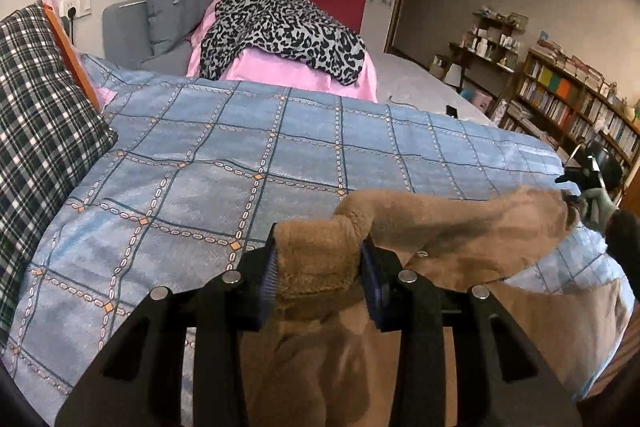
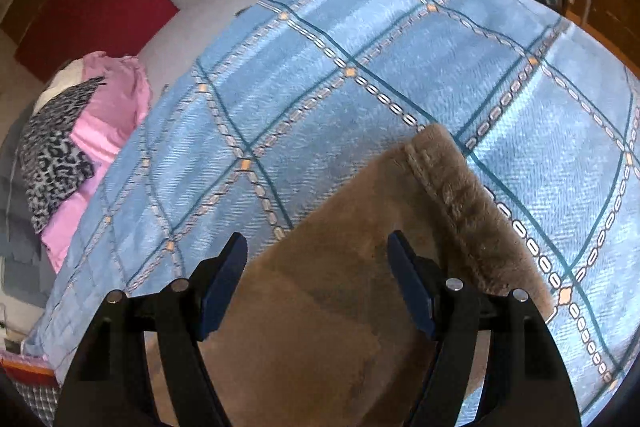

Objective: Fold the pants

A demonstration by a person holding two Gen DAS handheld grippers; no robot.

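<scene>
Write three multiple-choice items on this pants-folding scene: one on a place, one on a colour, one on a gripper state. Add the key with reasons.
1. Where does the leopard-print cloth lie?
A. on the pink bedding
B. on the bookshelf
C. on the plaid pillow

2. What colour are the pants?
A. black
B. brown
C. white

3. How is the left gripper?
A. open above the blue quilt
B. out of view
C. shut on the pants

Key: 1 A, it drapes over the pink pile; 2 B, brown fleece shows in both views; 3 C, bunched fabric fills the space between its fingers.
</scene>
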